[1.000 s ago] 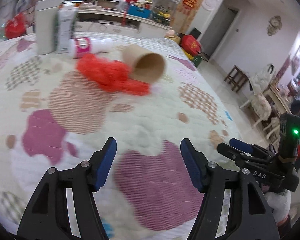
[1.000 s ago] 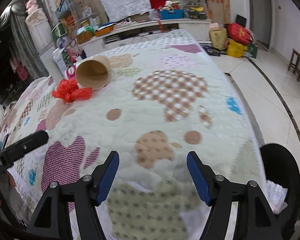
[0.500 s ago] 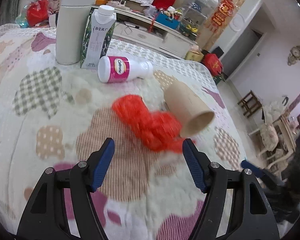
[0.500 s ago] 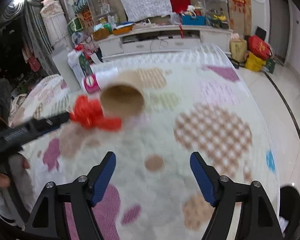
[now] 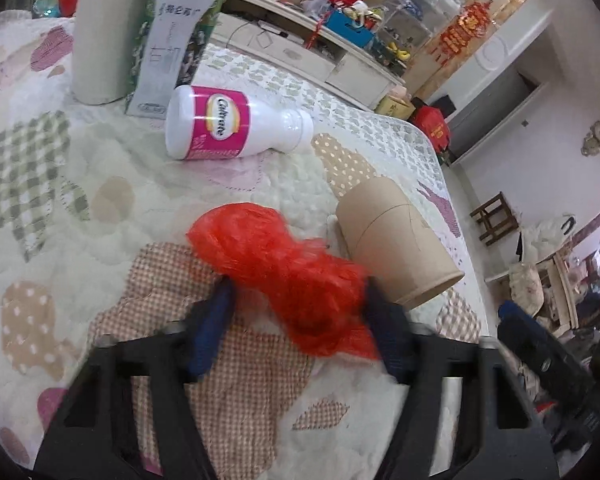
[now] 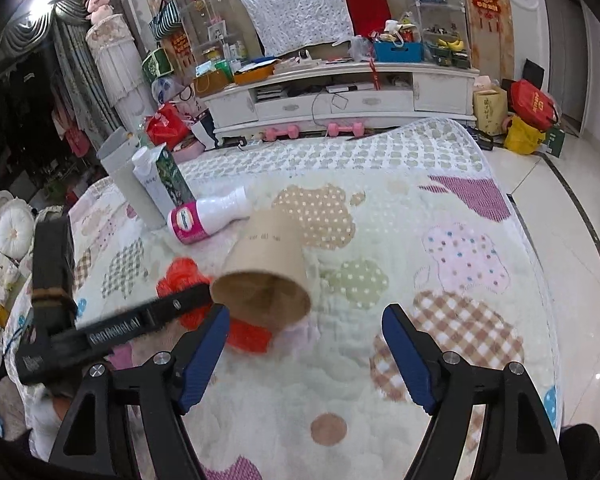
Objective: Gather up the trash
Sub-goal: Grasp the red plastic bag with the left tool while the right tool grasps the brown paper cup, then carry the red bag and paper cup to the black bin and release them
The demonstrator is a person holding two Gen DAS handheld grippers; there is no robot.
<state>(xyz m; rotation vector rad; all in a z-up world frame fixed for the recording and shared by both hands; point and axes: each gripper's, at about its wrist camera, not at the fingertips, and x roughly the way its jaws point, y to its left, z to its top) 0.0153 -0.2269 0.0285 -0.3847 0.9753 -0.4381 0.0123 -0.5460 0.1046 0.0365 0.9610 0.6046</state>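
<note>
The crumpled red plastic bag point(image 5: 296, 280) lies on the quilted bed cover point(image 5: 80, 208), just beside the mouth of a tipped brown paper cup point(image 5: 396, 248). The left claw point(image 5: 300, 332) straddles the bag; its jaws have just been closing with the bag between them, and the blur hides whether the pads already press it. The bag is thin, wrinkled film, bunched into a loose lump; the cup is smooth cardboard, a tapered cylinder on its side. Beyond them a glossy white bottle with a pink label point(image 5: 228, 124) lies flat, near an upright carton point(image 5: 172, 36) and a tall pale cylinder point(image 5: 104, 28). The cover is soft, puffy and patched with checks and dots.

To the right of the cup the bed is bare up to its edge, where the tiled floor point(image 6: 560, 216) begins. The right claw point(image 6: 304, 348) stands released, jaws wide over bare quilt just short of the cup, having just been opening.

Compared with a second ago, the left claw has gone from well short of the bag to around it, and the cup now looms nearer in the right view.
</note>
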